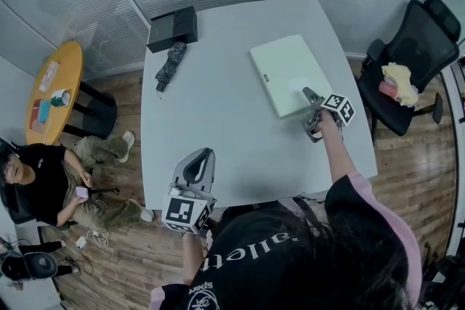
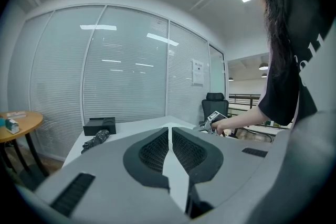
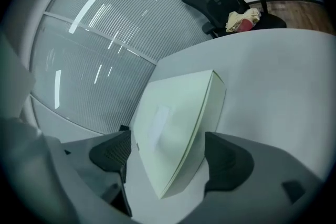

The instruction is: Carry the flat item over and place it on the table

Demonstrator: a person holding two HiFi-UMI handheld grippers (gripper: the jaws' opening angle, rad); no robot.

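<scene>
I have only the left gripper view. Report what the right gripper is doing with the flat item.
Observer: The right gripper has its jaws apart, with a corner of the pale green flat box between them. It does not look clamped.
Operator: Say where that box sits.
Observer: In the head view it lies on the white table, toward the far right side.
Operator: Name anyone near the left of the room.
Observer: A person sits low beside the round orange table.
</scene>
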